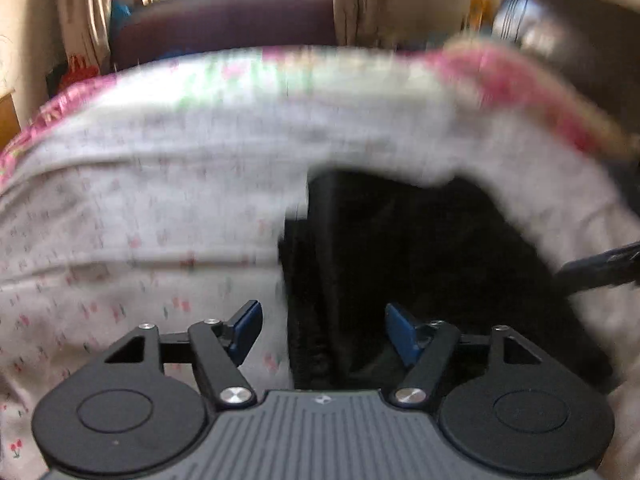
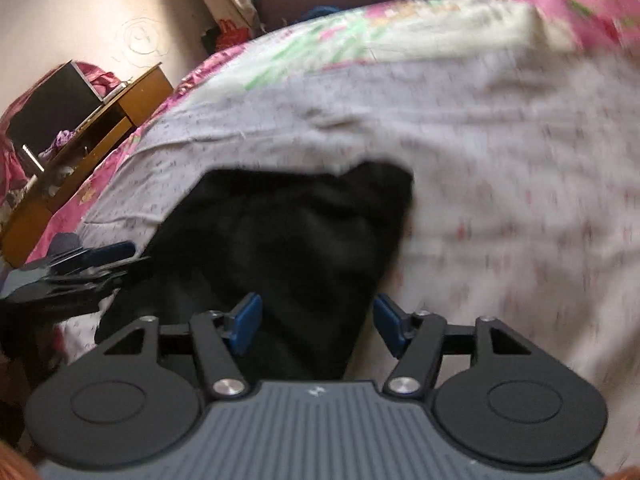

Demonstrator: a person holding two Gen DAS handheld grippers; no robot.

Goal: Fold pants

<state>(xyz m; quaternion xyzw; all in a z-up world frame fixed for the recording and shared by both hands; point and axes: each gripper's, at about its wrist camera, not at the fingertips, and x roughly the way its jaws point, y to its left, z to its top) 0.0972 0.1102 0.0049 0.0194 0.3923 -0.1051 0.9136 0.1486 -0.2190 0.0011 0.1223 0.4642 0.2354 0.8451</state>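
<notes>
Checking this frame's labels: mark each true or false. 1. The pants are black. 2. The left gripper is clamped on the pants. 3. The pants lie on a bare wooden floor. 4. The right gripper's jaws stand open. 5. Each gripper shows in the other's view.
1. True: the pants are black.
2. False: the left gripper is open, its pads apart, pressing on nothing.
3. False: they lie on a pale printed bedsheet.
4. True: the right gripper is open above the pants.
5. True, at the frame edges.

Black pants [image 2: 280,240] lie on the floral-sheeted bed [image 2: 500,160].
</notes>
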